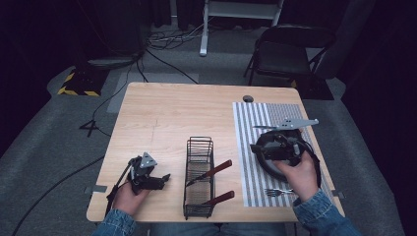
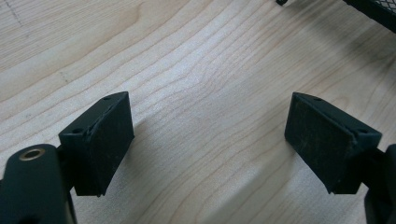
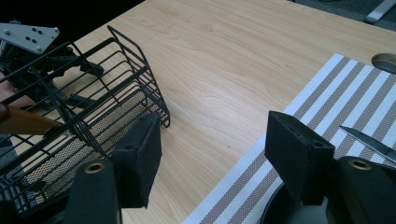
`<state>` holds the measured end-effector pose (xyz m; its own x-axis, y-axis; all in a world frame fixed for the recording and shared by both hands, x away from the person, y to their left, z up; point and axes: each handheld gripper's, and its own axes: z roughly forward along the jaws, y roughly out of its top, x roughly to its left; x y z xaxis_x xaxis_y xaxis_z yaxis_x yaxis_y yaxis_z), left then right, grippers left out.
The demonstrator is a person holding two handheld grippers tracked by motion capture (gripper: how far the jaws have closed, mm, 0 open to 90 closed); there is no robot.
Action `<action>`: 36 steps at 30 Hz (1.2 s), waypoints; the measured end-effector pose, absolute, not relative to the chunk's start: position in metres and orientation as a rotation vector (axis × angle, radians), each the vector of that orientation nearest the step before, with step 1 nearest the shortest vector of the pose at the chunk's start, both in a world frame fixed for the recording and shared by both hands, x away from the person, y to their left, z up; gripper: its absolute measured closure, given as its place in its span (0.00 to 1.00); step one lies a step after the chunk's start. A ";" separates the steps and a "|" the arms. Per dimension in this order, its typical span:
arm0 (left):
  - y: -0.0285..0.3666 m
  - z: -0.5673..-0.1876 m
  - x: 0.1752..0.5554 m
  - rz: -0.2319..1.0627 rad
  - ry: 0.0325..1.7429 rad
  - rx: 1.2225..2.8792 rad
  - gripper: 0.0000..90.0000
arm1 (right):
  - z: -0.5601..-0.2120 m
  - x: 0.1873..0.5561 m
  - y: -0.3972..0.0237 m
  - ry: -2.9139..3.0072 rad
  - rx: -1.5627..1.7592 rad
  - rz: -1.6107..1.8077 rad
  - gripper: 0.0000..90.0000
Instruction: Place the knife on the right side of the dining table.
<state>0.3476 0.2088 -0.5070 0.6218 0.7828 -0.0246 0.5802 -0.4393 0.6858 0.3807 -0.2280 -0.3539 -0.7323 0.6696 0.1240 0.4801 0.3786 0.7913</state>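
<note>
A black wire basket [image 1: 199,147] stands at the table's front middle, with two wooden-handled utensils [image 1: 219,169] lying in it. To its right lies a striped placemat [image 1: 246,128] bearing a dark round plate [image 1: 265,164] and a fork [image 1: 278,191]. A knife blade [image 3: 369,142] rests on the placemat [image 3: 322,93]. My right gripper [image 1: 259,147] hovers over the plate's rim [image 3: 285,210], open and empty [image 3: 215,149], facing the basket [image 3: 93,98]. My left gripper [image 1: 164,178] sits low over bare wood left of the basket, open with nothing between its jaws [image 2: 208,135].
The wooden table [image 1: 172,108] has a cable grommet [image 1: 248,98] at its far edge. Beyond it stand a dark chair [image 1: 290,49] and a white desk leg [image 1: 204,29], with cables on the grey floor [image 1: 167,37].
</note>
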 end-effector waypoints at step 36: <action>0.209 -0.507 0.348 0.388 1.063 2.174 0.18 | -0.486 0.321 -0.187 2.428 1.016 1.155 0.39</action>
